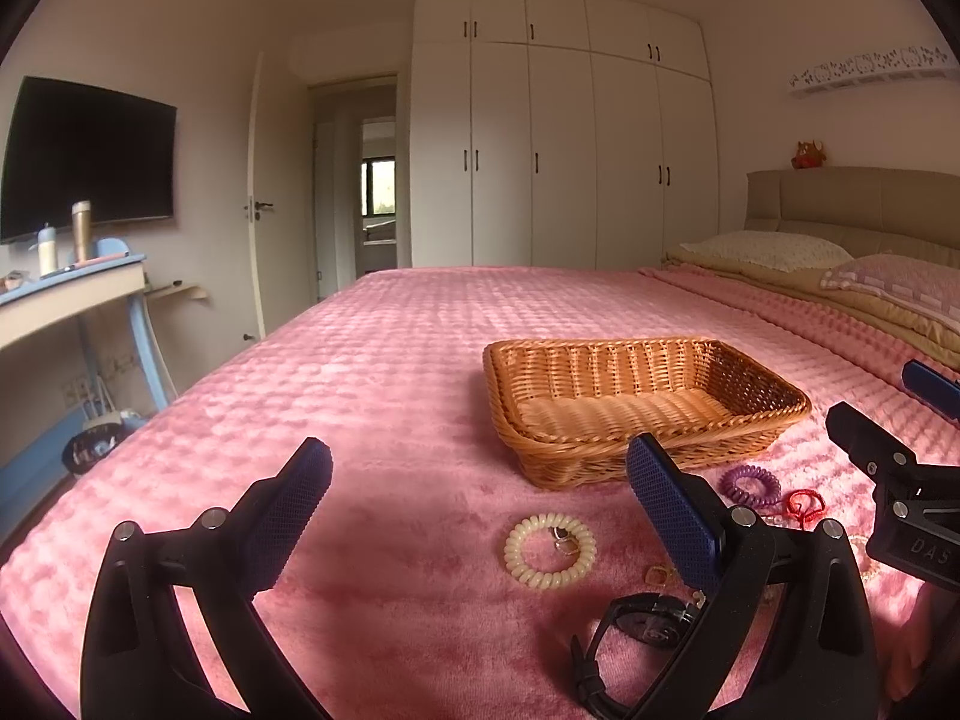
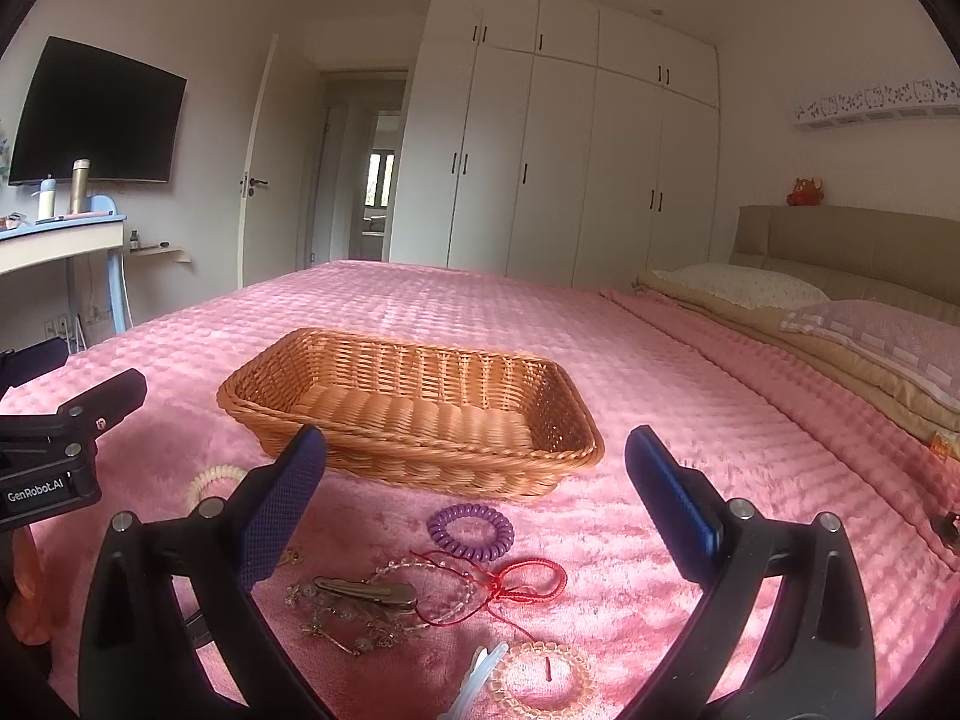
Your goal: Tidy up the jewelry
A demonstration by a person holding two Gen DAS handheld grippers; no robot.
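An empty wicker basket [image 1: 648, 402] [image 2: 414, 408] sits on the pink bedspread. In front of it lies loose jewelry: a cream coil bracelet [image 1: 550, 551], a purple coil bracelet [image 1: 750, 483] [image 2: 471, 531], a red cord bracelet [image 1: 804, 505] [image 2: 516, 585], a black watch [image 1: 642, 624], a metal hair clip [image 2: 366, 591] on beaded chains, and a pink coil bracelet [image 2: 543, 678]. My left gripper [image 1: 480, 516] is open above the cream bracelet and watch. My right gripper [image 2: 477, 504] is open above the purple and red bracelets. Both are empty.
The pink bedspread [image 1: 390, 360] covers a wide bed. Pillows [image 2: 870, 336] and a headboard are at the right. A desk [image 1: 66, 294] with bottles stands left of the bed. White wardrobes [image 1: 558, 150] and an open door are beyond.
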